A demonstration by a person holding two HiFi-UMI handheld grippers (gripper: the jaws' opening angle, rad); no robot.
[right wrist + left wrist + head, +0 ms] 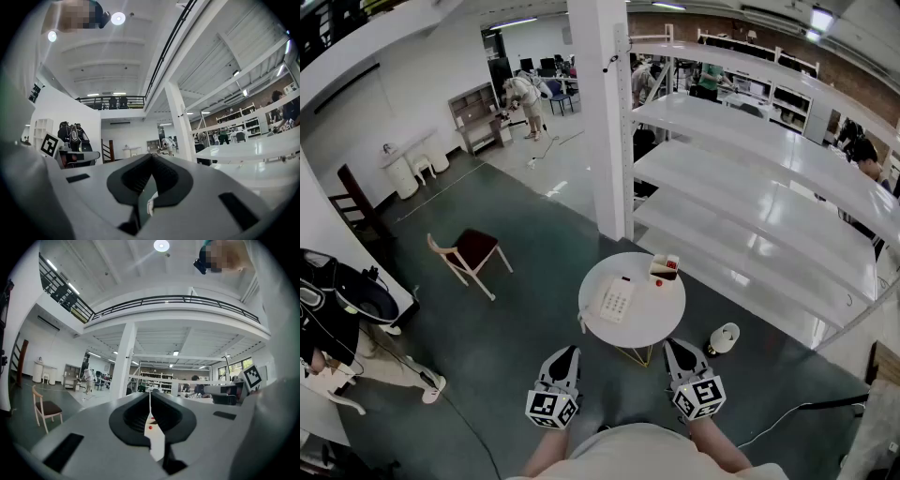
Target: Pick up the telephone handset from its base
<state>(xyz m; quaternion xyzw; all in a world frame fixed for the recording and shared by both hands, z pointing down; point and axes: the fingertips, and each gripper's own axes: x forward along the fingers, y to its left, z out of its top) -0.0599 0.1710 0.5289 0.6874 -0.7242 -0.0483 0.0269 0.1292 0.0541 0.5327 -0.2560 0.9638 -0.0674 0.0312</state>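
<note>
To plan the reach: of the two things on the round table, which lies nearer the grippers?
The white telephone, on the left; the small box with red on it sits farther back.

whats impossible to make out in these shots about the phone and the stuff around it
- telephone, head view: too small to tell its parts apart or read keys.
- box beside it on the table, head view: too small to identify its red part.
- table, left gripper view and right gripper view: mostly hidden behind the left gripper and right gripper bodies.

Telephone (pixel 616 300) on table (pixel 654 317) — chair (pixel 469 255) to its left.
</note>
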